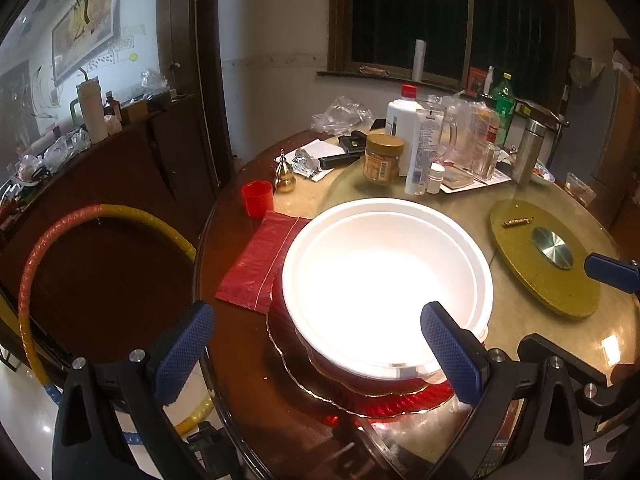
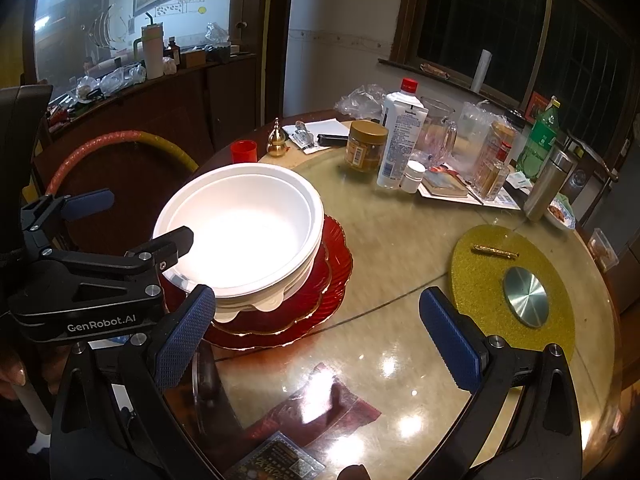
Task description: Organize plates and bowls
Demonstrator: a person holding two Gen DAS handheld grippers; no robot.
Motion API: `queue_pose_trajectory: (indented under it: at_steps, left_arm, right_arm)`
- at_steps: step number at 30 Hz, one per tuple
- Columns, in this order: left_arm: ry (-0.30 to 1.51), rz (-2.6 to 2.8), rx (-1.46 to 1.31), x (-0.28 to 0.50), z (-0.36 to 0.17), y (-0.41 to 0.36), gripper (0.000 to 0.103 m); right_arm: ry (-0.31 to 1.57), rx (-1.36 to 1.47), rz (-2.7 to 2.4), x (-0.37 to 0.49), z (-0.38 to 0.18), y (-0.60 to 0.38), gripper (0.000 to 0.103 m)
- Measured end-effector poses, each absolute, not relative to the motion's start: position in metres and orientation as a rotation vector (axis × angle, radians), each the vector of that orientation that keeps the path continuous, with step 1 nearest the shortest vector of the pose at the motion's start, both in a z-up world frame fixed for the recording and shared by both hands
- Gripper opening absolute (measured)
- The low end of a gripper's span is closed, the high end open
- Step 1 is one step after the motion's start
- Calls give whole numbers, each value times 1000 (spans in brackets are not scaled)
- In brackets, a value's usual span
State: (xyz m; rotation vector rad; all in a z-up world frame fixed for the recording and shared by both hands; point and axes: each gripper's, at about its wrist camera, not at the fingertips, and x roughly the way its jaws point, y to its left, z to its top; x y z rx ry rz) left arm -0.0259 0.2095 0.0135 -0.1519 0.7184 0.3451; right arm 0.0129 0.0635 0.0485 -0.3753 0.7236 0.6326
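White bowls [image 2: 244,236] sit nested on stacked red plates [image 2: 332,280] near the left rim of a round glass-topped desk [image 2: 384,216]. The left claw [image 1: 316,344] gapes wide, holding nothing, one finger beside the bowl rim and the other out past the desk edge. The right claw [image 2: 320,336] is also spread wide and empty over bare glass between the plates and a gold disc [image 2: 480,280]. Bottles and jars [image 2: 400,144] crowd the far side. Only the left view shows a red bag [image 1: 256,264] by the stack; only the right shows the plates' scalloped edges fully.
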Motion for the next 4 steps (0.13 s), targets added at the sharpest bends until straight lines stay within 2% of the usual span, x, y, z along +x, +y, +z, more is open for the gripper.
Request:
queue_pose_trajectory:
  at_steps: [4]
  left_arm:
    - [739, 332, -169, -23, 12, 211, 103]
  right_arm:
    - [726, -378, 630, 15, 48, 64, 103]
